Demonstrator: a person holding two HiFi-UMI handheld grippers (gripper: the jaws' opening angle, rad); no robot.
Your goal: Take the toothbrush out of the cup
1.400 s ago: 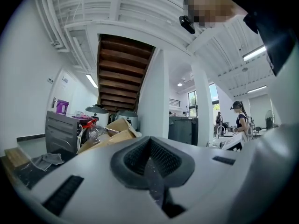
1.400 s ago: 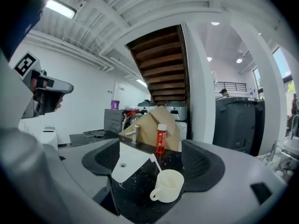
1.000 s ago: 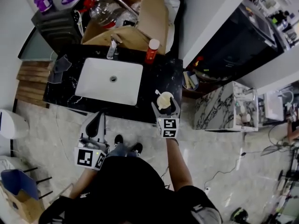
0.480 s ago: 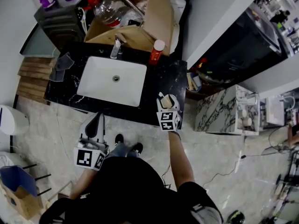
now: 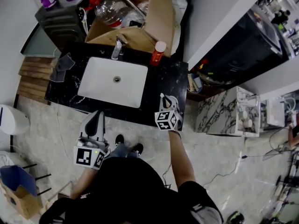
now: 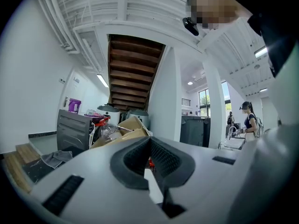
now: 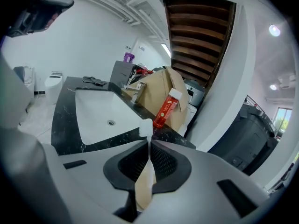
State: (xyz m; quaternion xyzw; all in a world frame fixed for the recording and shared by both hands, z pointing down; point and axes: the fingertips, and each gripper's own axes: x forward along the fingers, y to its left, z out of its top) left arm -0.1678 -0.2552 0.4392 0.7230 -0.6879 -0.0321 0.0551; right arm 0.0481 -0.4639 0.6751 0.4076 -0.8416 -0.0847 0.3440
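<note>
While my right claw (image 7: 148,144) leaned down over the near right corner of the black counter (image 5: 164,78), its pads were pressed together on the white toothbrush (image 7: 146,127). They pinched it just below the bristle head, which stuck up past the tips. Through the gap under the pads I saw the cream cup (image 7: 144,190) directly below; whether the handle's end sat inside it I could not tell. The white sink (image 5: 113,81) lay to the left of that claw, and a red bottle (image 7: 165,109) stood beyond it against a cardboard box (image 5: 152,17). My left claw (image 6: 149,143) hung level in front of the counter's edge, jaws closed on each other with nothing between them.
</note>
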